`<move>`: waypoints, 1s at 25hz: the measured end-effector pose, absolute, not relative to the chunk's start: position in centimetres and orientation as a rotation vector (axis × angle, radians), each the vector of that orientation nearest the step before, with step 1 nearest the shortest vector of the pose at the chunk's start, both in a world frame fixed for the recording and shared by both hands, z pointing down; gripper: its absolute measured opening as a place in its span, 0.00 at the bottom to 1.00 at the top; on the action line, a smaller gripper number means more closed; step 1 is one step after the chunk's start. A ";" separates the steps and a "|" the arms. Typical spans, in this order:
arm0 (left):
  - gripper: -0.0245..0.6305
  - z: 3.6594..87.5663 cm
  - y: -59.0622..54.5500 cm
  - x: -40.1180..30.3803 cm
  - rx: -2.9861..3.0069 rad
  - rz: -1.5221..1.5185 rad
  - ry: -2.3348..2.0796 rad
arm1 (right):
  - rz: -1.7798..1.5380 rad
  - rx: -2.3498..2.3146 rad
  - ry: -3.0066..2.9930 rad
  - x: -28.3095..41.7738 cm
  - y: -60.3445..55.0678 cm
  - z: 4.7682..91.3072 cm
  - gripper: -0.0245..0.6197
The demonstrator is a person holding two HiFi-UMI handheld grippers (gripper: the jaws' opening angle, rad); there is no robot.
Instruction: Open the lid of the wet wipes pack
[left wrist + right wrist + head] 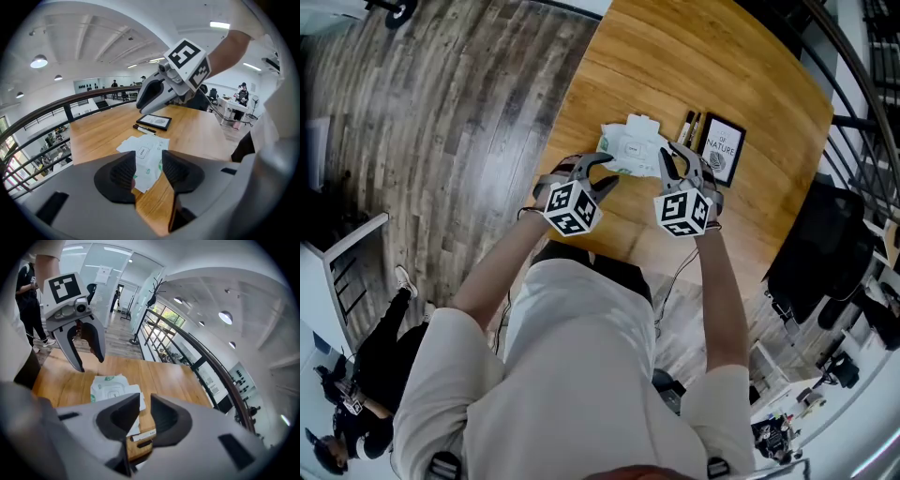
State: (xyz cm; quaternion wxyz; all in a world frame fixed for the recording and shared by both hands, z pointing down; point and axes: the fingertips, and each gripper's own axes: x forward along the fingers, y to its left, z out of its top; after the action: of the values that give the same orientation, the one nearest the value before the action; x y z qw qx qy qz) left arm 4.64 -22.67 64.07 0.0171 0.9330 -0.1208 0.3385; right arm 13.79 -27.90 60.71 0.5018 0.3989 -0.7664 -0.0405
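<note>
The round wooden table (750,84) fills the upper part of the head view, and both grippers hover above its near edge, side by side and pointing down at a slant. The left gripper (607,173) has its jaws spread fairly wide and grips nothing. The right gripper (677,161) shows a narrower gap and is also empty. Between and just beyond them, the wet wipes pack (633,150) lies flat on the table, clear of both grippers, with a white sheet showing at its far edge. Just beside it to the right lie 2 pens (692,127) and a black-framed card (721,150). The lid flap (143,151), marked "OPEN", appears to lie flat and shut, so the opening step looks not yet done. The next move likely calls for 1 gripper to lower and pin the pack while the other pinches the flap's edge and peels it up.
</note>
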 end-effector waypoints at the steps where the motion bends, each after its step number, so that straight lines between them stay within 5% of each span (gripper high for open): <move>1: 0.29 63.3 -22.4 4.5 2.901 1.043 -0.390 | -0.095 0.970 -1.861 13.8 -27.3 59.8 0.15; 25: 0.09 47.2 -10.7 4.2 2.777 0.689 -0.897 | -0.006 1.187 -2.115 16.0 -10.0 44.8 0.04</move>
State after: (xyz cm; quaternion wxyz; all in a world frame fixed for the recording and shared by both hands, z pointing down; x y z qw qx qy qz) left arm 4.24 -10.67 47.21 0.0714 0.9238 -0.2984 0.2293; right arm 15.97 -10.01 44.77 0.3502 0.4585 -0.8168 -0.0024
